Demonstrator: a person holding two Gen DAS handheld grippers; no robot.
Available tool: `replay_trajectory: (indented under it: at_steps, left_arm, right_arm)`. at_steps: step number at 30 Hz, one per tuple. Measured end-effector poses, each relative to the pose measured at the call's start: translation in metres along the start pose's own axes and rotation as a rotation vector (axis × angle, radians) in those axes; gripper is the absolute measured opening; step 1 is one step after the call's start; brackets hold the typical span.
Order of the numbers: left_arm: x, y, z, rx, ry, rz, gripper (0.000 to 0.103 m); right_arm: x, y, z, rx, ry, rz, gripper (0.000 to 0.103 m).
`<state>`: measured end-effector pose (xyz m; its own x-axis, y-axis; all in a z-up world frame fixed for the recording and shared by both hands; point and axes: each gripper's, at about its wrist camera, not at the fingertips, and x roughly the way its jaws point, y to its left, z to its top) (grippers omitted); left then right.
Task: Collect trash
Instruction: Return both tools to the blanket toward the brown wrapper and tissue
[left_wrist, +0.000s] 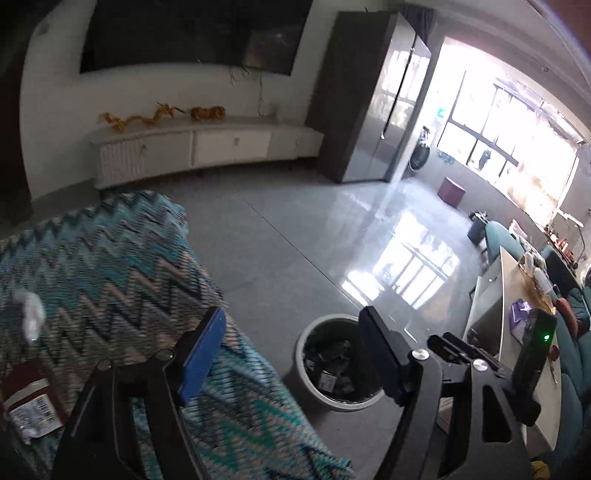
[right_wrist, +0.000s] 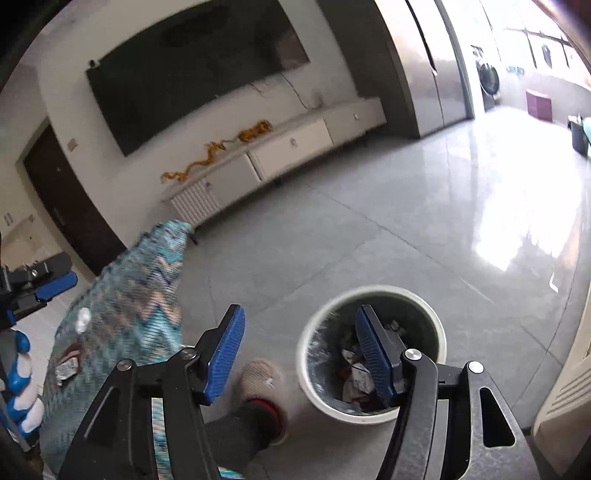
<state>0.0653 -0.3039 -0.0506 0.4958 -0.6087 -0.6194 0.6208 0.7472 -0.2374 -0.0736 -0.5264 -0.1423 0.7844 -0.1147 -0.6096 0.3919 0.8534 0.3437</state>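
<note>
My right tongs (right_wrist: 295, 354) hang spread and empty over the bin (right_wrist: 373, 354) on the floor, my left tongs (left_wrist: 291, 354) are spread too, ready for the wrapper (left_wrist: 29, 398) and tissue (left_wrist: 31, 317) on the bench (left_wrist: 110, 258) to the left.

One bin (right_wrist: 371, 354); two trash pieces on the cloth (left_wrist: 110, 258): one wrapper (left_wrist: 31, 402), one white wad (left_wrist: 33, 314).

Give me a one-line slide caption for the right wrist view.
Open right gripper, nothing between its jaws, above a trash bin already holding crumpled wrappers; more litter remains on the zigzag-patterned cloth.
</note>
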Motion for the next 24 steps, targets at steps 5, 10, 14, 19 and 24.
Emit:
replay_trajectory:
  at_steps: [5, 10, 14, 19, 24]
  left_arm:
    - [-0.062, 0.038, -0.011, -0.006, -0.077, 0.045, 0.077]
    - [-0.116, 0.072, -0.027, -0.02, -0.148, 0.102, 0.079]
    - [-0.155, 0.1, -0.041, -0.055, -0.213, 0.146, 0.08]
    - [-0.204, 0.147, -0.059, -0.116, -0.303, 0.238, 0.08]
    - [-0.234, 0.188, -0.068, -0.162, -0.315, 0.303, 0.081]
  right_arm:
    - [-0.03, 0.044, 0.008, -0.056, -0.051, 0.043, 0.065]
    - [-0.055, 0.09, 0.014, -0.117, -0.088, 0.082, 0.075]
    - [-0.069, 0.122, 0.014, -0.166, -0.1, 0.107, 0.08]
    - [-0.079, 0.16, 0.013, -0.241, -0.107, 0.145, 0.084]
    - [-0.079, 0.188, 0.017, -0.274, -0.115, 0.19, 0.084]
